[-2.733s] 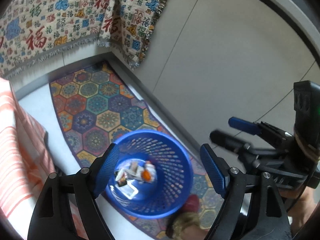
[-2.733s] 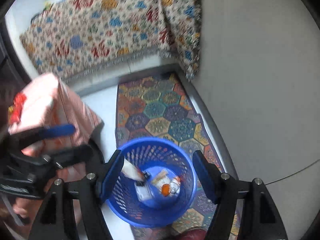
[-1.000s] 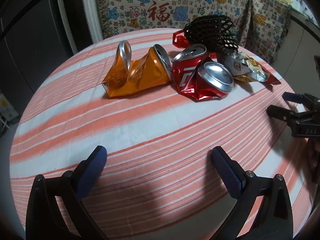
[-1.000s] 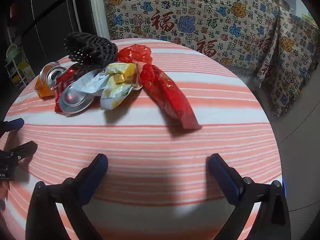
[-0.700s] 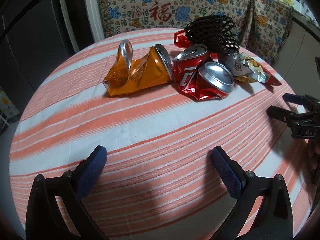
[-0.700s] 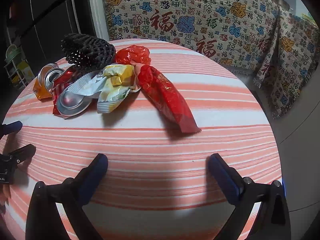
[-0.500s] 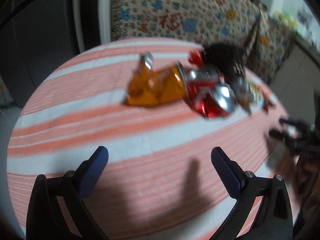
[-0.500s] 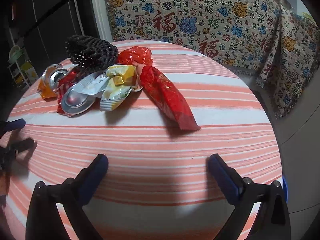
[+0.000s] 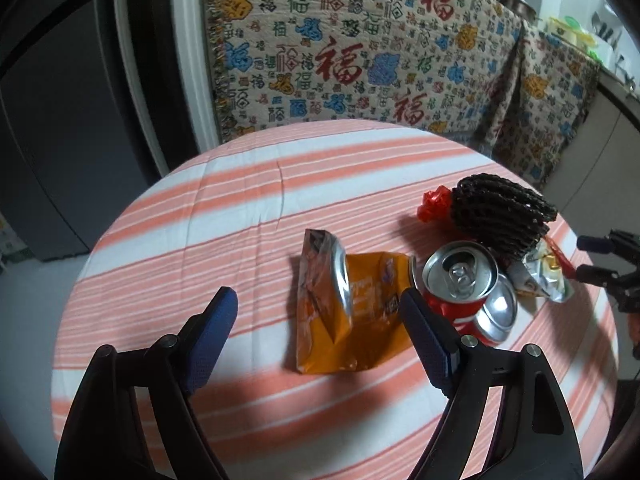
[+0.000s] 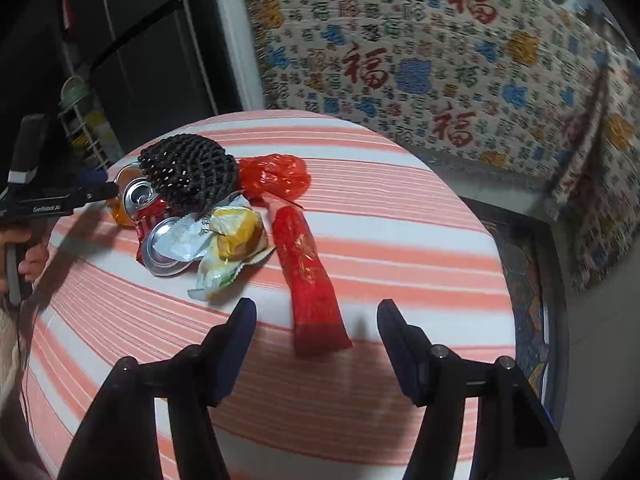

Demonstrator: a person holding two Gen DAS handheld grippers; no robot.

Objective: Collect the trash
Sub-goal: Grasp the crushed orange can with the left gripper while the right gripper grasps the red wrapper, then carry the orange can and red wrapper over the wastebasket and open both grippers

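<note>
**Orange can and red wrapper lined up for the next pick**

Orange aluminium fills the left wrist view: the crushed orange can lies on the striped tablecloth, between and just ahead of the left gripper. Its jaws have just been closing but stand wide, pads clear of the can, nothing held. The right-hand pad sits close by the crushed red can, which touches the orange one; behind them lie the black foam net and a crumpled silver wrapper. The gripper tilts steeply down at the table. The step in hand looks like the approach to a grasp; the next move calls for lowering around the orange can alone, without nudging the red one.

In the right wrist view, the right gripper points down at the near end of the long red wrapper, which lies flat between the half-narrowed jaws. These too have just been closing, yet no pad touches it. The yellow snack wrapper lies just to the left. A flat film needs the fingertips right down at the cloth.
</note>
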